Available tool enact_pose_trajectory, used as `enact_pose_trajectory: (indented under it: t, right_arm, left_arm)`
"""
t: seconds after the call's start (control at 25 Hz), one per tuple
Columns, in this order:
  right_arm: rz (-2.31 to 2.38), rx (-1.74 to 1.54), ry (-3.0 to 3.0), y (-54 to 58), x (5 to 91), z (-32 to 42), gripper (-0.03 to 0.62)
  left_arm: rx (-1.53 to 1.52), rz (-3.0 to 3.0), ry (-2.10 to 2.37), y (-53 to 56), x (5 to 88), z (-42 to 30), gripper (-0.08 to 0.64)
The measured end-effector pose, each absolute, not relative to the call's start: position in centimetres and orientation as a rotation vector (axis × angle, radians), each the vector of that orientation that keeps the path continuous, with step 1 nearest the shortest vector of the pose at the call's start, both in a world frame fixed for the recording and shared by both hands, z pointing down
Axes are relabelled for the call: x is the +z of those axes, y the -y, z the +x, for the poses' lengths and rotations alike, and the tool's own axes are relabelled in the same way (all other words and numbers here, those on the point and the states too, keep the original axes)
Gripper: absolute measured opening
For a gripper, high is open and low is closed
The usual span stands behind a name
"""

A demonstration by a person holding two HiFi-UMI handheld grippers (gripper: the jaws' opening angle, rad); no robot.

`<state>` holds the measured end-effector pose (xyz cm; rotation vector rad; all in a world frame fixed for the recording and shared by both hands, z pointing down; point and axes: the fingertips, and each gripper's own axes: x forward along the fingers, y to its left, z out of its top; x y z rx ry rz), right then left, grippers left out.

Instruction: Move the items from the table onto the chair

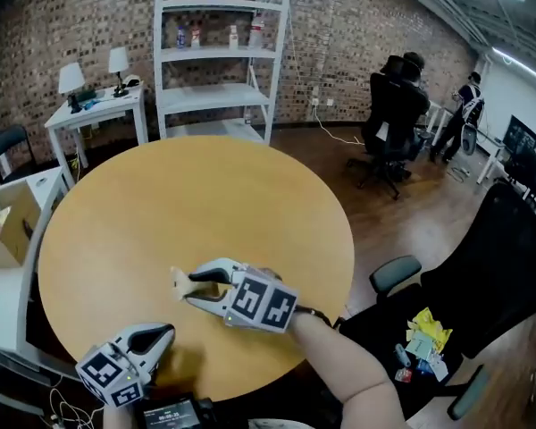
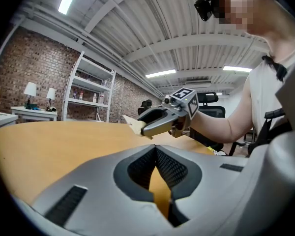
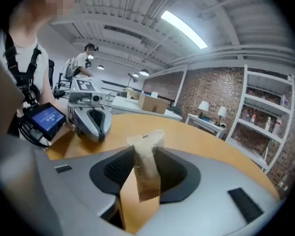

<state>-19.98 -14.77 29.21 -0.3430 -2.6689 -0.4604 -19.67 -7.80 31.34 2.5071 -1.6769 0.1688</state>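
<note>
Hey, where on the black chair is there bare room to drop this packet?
The chair seat is bare between the table and the pile of small items. Around that pile it is crowded.

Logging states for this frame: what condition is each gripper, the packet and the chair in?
right gripper: jaws shut on the packet.
packet: pinched between the jaws, lifted off the table.
left gripper: jaws together, nothing between them.
chair: small items lying on its seat.

Two grippers, one beige packet, one table
</note>
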Motion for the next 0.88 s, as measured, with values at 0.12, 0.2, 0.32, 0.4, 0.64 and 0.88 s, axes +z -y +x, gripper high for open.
enact_pose_trajectory:
  t: [0.12,0.2,0.32,0.4,0.64,0.88]
  right_arm:
    - [-0.292,-0.419,2.761,13.3,28.6,-18.2,0.160]
    - [-0.231,-0.429,2.781,13.1,28.7,-17.1,0.160]
    - [-0.181,-0.407,2.796,13.1,29.0,-15.6,0.160]
    - [-0.165,-0.388,2.800,13.0,29.2,-14.7,0.160]
    - [-0.095,-0.330,2.850,13.5,28.9,-12.5,0.160]
    - [-0.005,-0.249,2.907,14.8,28.3,-9.8,0.158]
  left_arm:
    - [0.174,2.528,1.655,8.2,31.3,-19.2,0.008]
    - [0.176,2.535,1.645,8.5,31.3,-18.8,0.008]
    - [0.178,2.544,1.631,8.7,31.3,-18.3,0.008]
    - [0.175,2.546,1.622,8.8,31.4,-17.8,0.008]
    - [0.184,2.572,1.589,9.7,31.2,-16.1,0.008]
    - [0.194,2.612,1.523,11.1,31.1,-12.9,0.008]
